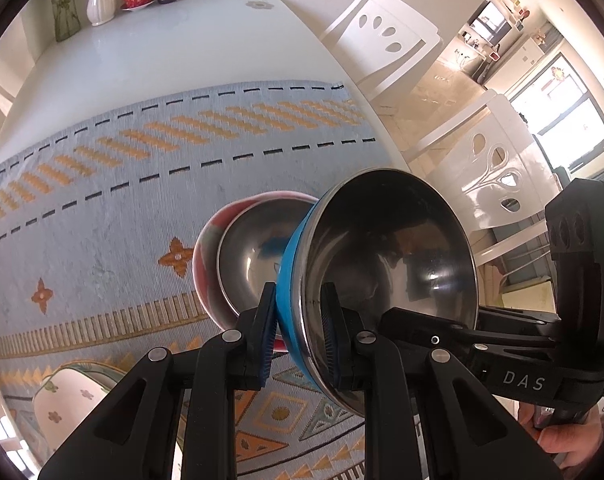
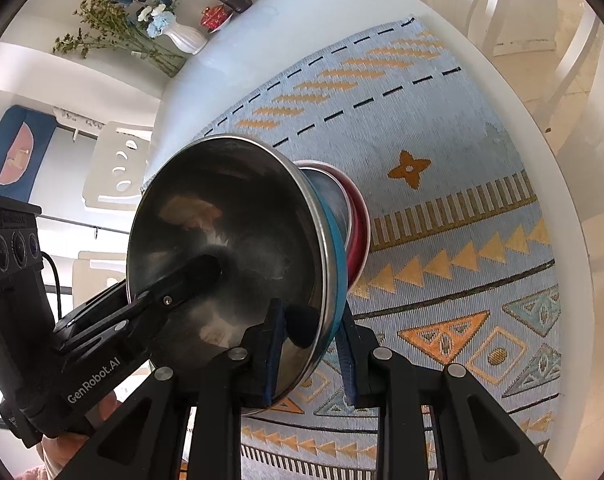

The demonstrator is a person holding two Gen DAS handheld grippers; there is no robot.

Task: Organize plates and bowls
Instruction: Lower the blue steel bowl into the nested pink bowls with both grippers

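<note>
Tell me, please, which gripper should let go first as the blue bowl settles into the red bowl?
Probably the right gripper. Both clamp the blue bowl; the left gripper is on the rim next to the red bowl.

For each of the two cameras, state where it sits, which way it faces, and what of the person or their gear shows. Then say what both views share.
Left wrist: rides the left gripper, looking steeply down its fingers at the blue bowl clamped by its rim; the right gripper and a hand show.
Right wrist: rides the right gripper, looking down at the same blue bowl; the left gripper shows inside it.
Shared: blue bowl, red bowl, patterned mat, white vase.
</note>
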